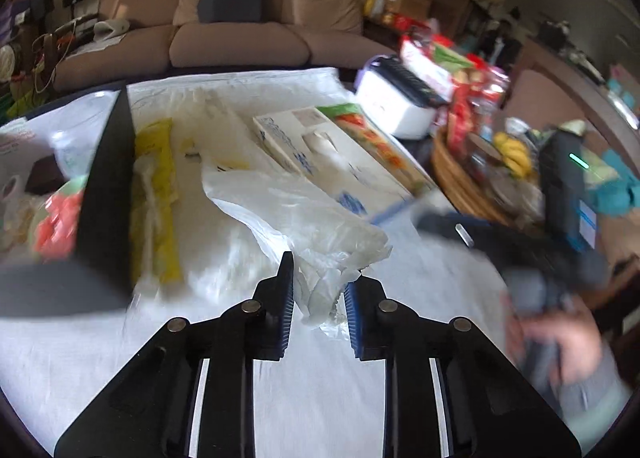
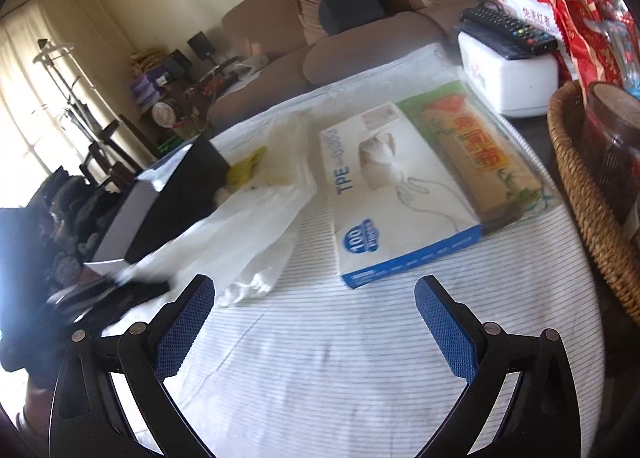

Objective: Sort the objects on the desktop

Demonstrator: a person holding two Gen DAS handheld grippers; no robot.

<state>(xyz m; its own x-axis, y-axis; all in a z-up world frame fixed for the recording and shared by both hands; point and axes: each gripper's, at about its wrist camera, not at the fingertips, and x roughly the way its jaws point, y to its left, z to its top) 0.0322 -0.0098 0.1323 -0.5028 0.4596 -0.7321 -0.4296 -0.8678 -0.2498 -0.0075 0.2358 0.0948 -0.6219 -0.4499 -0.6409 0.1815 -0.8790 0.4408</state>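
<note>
A crumpled white plastic bag (image 1: 304,226) lies on the striped tablecloth (image 1: 280,398). My left gripper (image 1: 319,294) is shut on its bunched near end, which fills the gap between the blue pads. In the right wrist view the same bag (image 2: 256,226) trails left toward the blurred dark left gripper (image 2: 112,294). My right gripper (image 2: 315,294) hangs open over bare cloth (image 2: 320,358), nothing between its fingers. Just ahead of it lies a white and blue glove box (image 2: 396,186), with a green and orange pack (image 2: 480,154) alongside.
A black box (image 2: 176,202) stands at the left with a yellow bag (image 1: 156,194) beside it. At the right are a wicker basket (image 2: 588,194) and a white box (image 2: 508,74) with remote controls on top. A person's hand (image 1: 560,334) grips the right tool.
</note>
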